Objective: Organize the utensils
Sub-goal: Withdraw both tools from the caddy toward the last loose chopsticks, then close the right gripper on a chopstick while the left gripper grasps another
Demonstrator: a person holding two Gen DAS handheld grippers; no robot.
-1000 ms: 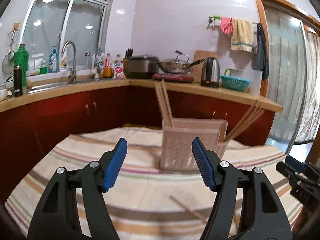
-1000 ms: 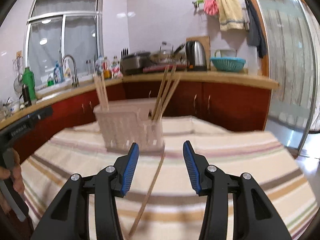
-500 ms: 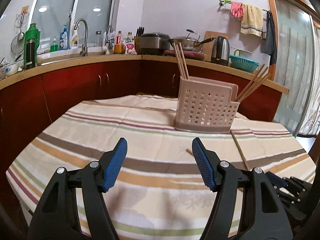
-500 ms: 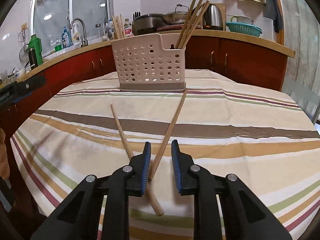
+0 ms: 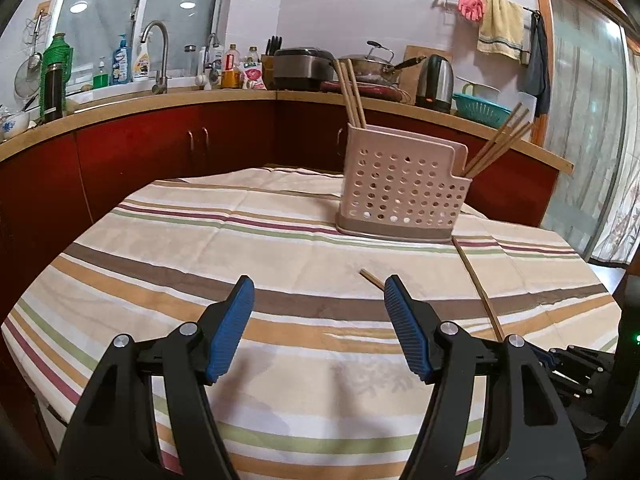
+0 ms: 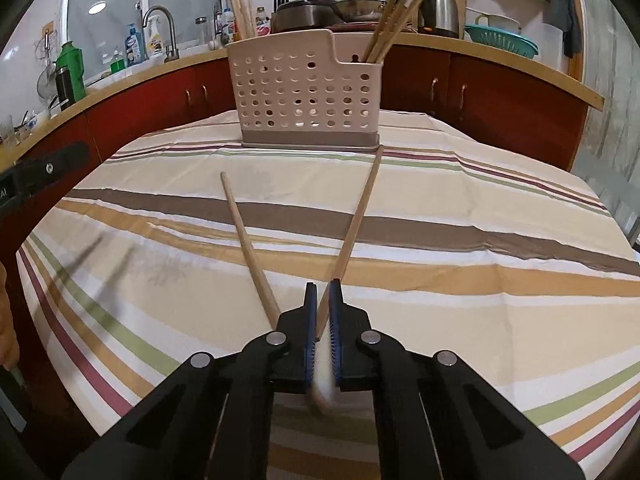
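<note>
A pale perforated utensil holder (image 6: 304, 92) (image 5: 400, 192) stands on the striped tablecloth (image 6: 460, 216) with chopsticks upright in both end compartments. Two loose wooden chopsticks lie on the cloth in front of it. My right gripper (image 6: 323, 285) is shut on the near end of the right chopstick (image 6: 360, 208), whose far tip lies at the holder's base. The left chopstick (image 6: 244, 236) runs under that gripper's left finger, outside the jaws. My left gripper (image 5: 318, 280) is open low over the cloth with nothing between its fingers; a chopstick tip (image 5: 370, 276) shows just beyond its right finger.
Red cabinets under a wooden counter (image 5: 200, 98) wrap around behind the table, with a sink tap, bottles, cooker, wok and kettle on it. A glass door (image 5: 588, 120) is at the right. The right gripper's body (image 5: 568, 364) shows at the left view's lower right.
Both grippers have sunk toward the table and tipped downward. The right jaws have come together onto the right-hand chopstick. The left jaws have kept the same width.
</note>
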